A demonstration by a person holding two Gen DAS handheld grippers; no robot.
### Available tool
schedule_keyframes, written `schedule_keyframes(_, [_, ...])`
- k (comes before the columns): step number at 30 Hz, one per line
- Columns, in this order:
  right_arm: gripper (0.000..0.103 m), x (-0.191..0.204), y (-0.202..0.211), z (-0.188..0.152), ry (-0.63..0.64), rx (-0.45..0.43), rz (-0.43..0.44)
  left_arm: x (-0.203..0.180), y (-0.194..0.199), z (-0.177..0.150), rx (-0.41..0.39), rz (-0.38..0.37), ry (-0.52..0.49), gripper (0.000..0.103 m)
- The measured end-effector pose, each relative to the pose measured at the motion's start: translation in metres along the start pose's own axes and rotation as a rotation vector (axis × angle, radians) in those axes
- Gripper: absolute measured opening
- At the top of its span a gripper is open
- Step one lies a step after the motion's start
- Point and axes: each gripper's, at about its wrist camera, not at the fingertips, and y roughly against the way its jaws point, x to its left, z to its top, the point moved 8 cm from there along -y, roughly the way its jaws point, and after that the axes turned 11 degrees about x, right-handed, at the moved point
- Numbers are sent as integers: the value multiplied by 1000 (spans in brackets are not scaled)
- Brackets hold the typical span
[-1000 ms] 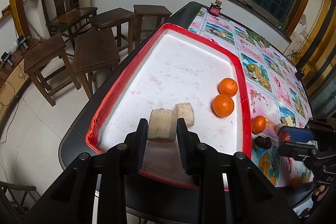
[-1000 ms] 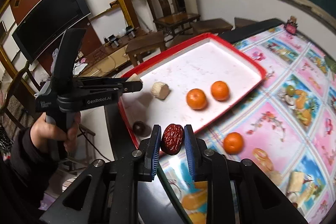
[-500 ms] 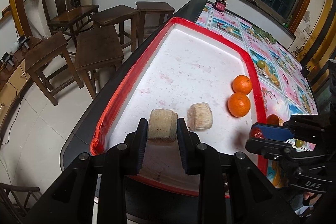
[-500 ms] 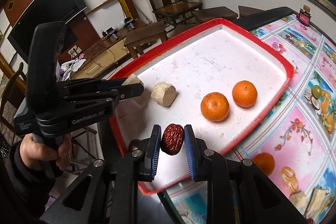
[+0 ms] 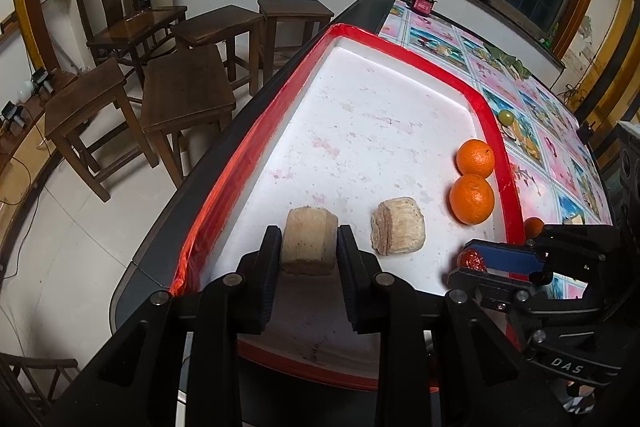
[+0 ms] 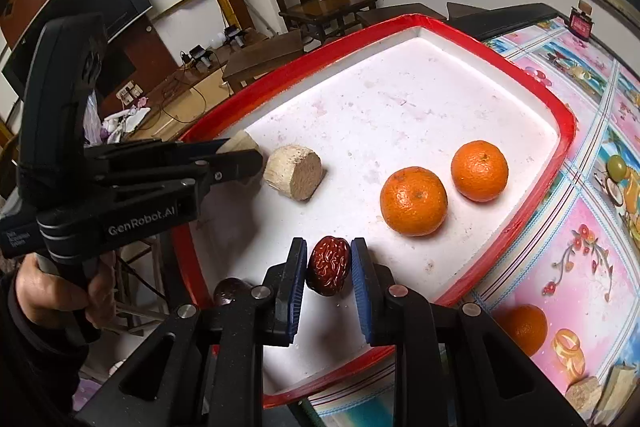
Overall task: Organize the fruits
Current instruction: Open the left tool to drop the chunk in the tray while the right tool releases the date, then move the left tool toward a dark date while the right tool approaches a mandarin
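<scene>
Right gripper (image 6: pixel 329 269), fingers clamped on red date (image 6: pixel 329 265), has come over tray (image 6: pixel 566 123); left gripper (image 5: pixel 308 247) clamps tan chunk (image 5: pixel 308 241); both ready to set down.

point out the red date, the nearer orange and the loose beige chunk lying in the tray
red date (image 6: pixel 329 265), right wrist view, wrinkled front between the pads
nearer orange (image 6: pixel 413 201), right wrist view, middle of the peel
loose beige chunk (image 6: pixel 294 171), right wrist view, flat cut face
</scene>
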Motion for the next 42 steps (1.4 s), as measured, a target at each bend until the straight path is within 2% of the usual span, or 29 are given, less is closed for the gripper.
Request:
schedule_keyframes(13, [25,2,-2,-4,-1,5,-8,0,0,1,1,16,-2,27])
schedule_keyframes(16, [41,0,0,-5,-10,4,-7,0,1,1,1,18,-2,38])
schedule_keyframes(18, [41,2,4,-7,-6,-4,-3,-2,3,1,-7,20,-2,49])
schedule_keyframes(24, [45,5,22,-12,-11,-32,11,-3,13,1,-25,32,2,60])
schedule_keyframes(26, [50,5,32,-17,-19,-47,25,-1,18,1,-32,34,9,62])
schedule_keyframes(28, [60,4,41,-21,-24,-63,35,-1,23,-1,-40,37,12,67])
schedule_keyframes(29, [61,3,47,-24,-29,-73,38,-1,25,-1,-43,39,14,71])
schedule_keyframes(32, [63,0,58,-31,-46,-88,48,-3,29,-3,-48,39,19,71])
schedule_keyframes(36, [71,-5,68,-41,-71,-92,53,-10,31,-5,-40,44,9,71])
schedule_keyframes(42, [72,-10,79,-54,-89,-97,60,-25,37,-5,-41,71,-22,71])
